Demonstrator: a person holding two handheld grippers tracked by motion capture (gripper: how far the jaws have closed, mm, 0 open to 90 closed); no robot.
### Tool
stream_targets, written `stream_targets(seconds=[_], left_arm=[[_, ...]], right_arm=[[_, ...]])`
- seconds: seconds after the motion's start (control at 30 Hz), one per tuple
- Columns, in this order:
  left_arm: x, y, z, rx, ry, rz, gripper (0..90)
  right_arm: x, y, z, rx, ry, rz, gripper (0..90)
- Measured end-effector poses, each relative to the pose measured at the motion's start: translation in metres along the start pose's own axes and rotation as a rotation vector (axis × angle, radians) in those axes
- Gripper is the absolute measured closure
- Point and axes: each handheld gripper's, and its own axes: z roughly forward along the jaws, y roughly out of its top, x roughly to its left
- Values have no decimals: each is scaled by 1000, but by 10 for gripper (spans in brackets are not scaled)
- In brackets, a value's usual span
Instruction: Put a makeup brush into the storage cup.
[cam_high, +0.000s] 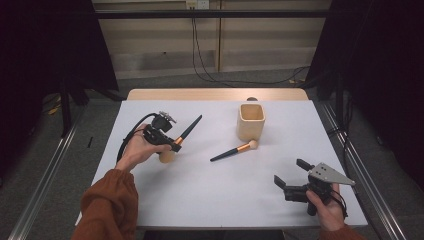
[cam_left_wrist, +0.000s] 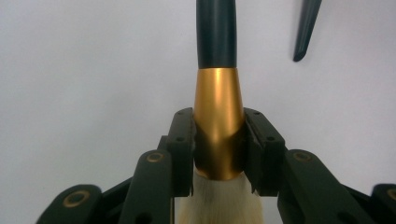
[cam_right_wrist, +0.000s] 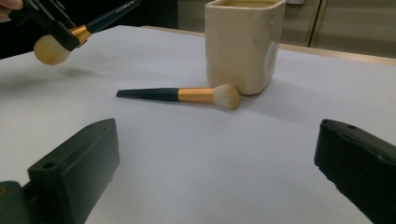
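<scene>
Nearest the high camera, my right gripper (cam_high: 289, 171) sits at the near right corner of the table (cam_high: 220, 195), its jaws spread wide with only bare white surface between them. Along those jaws, in the right gripper view, I see the small brush (cam_right_wrist: 182, 95) lying flat ahead of me, its pale bristle head close beside the foot of the cream cup (cam_right_wrist: 243, 44); I cannot tell whether the two touch. From above, that small brush (cam_high: 234, 151) lies near the middle of the table, handle pointing toward the near left corner, bristles toward the cup (cam_high: 250, 121), which stands upright toward the far edge, right of centre.

My left gripper (cam_high: 176, 145) is over the left half of the table, nearer the left edge than the middle, and it is clamped narrow on the large brush (cam_high: 184, 136). In the left gripper view both pads press the gold ferrule of the large brush (cam_left_wrist: 218, 126) from either side, the pale bristles toward the camera and the dark handle running away from it. From the right gripper view the large brush (cam_right_wrist: 79, 32) hangs clear of the surface, its shadow on the table below, with the handle tilted up toward the far edge.
</scene>
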Motion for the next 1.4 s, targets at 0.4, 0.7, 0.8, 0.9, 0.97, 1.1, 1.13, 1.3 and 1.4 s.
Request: stream_targets(seconds=[0.4, 0.7, 0.8, 0.9, 0.97, 1.1, 1.13, 1.3, 1.4], left_arm=[[-8, -5, -7, -161, 23, -18, 666], [-17, -12, -8, -295, 27, -30, 667], [-21, -14, -10, -330, -39, -25, 667], [-24, -16, -11, -340, -60, -20, 667], [-26, -18, -11, -345, -80, -15, 666], [-31, -24, -15, -383, -116, -4, 666], [-31, -24, -15, -383, -116, -4, 666], [-37, -31, -19, -406, -157, 13, 666], [-41, -32, -18, -400, -159, 31, 666]], right_arm=[[0, 0, -1, -6, 1, 1, 0], [0, 0, 0, -4, 2, -1, 0], [0, 0, -1, -6, 1, 3, 0], [0, 0, -1, -7, 4, 0, 0], [0, 0, -1, -9, 6, 0, 0], [0, 0, -1, -10, 6, 0, 0], [0, 0, -1, -10, 6, 0, 0], [1, 0, -1, -13, 12, -6, 0], [0, 0, -1, -12, 14, -4, 0]])
